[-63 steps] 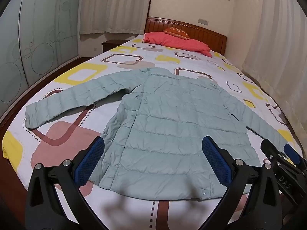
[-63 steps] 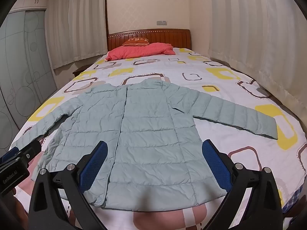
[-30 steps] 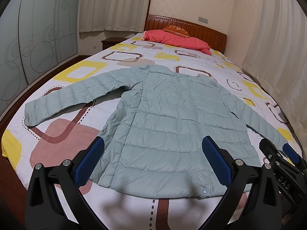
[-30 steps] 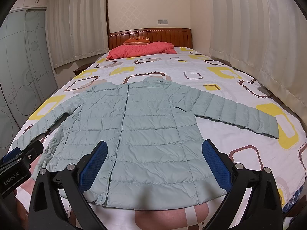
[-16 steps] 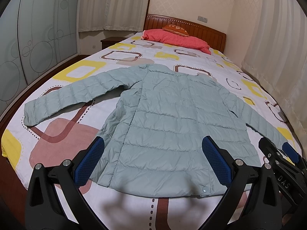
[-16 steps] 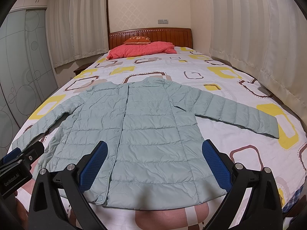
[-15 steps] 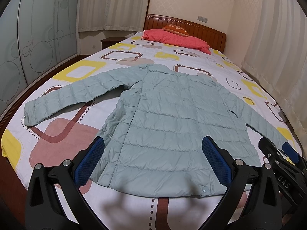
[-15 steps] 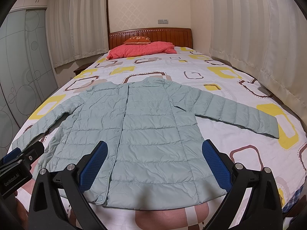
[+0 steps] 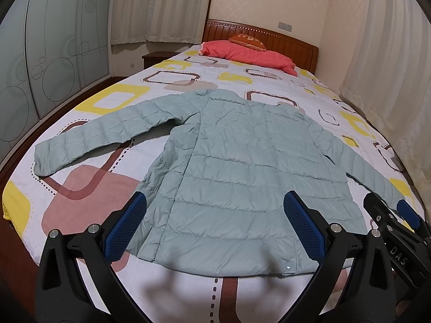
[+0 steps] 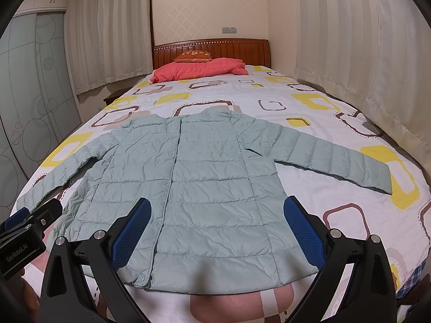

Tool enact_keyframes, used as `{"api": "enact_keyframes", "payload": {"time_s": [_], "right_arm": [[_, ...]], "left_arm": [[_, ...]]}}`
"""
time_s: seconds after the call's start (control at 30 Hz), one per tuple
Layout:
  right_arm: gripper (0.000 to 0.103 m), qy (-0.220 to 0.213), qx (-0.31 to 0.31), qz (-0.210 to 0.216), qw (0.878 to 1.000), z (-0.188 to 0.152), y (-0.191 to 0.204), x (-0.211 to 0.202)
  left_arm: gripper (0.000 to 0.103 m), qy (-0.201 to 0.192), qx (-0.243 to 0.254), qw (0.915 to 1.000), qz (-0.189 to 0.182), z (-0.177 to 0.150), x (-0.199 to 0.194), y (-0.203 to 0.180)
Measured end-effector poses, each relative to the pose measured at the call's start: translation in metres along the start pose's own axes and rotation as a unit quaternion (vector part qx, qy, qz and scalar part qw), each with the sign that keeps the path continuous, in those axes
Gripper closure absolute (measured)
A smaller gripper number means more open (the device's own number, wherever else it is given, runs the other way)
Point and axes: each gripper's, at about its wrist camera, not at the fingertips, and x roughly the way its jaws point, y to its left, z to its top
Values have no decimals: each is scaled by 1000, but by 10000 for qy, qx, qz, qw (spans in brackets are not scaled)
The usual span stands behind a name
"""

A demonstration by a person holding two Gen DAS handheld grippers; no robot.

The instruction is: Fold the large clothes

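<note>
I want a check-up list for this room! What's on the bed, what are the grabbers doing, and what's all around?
Surface: bed with a white sheet printed with yellow, brown and pink squares.
Job's things: pale green puffer jacket lies flat, front closed, both sleeves spread out, not yet folded.
Clutter: red quilt and orange cushion by the headboard.
Grippers: left gripper and right gripper both open, hovering above the jacket's hem, holding nothing.
Cables: nothing seen.
Surroundings: curtains, frosted wardrobe doors with circles, nightstand.
</note>
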Motion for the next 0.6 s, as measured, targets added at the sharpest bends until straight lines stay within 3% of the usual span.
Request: {"api": "enact_keyframes", "payload": {"time_s": [0.6], "right_arm": [[5, 3, -1, 3, 10000, 0, -2, 1]], "left_arm": [[2, 15, 1, 10000, -2, 0, 0, 0]]}}
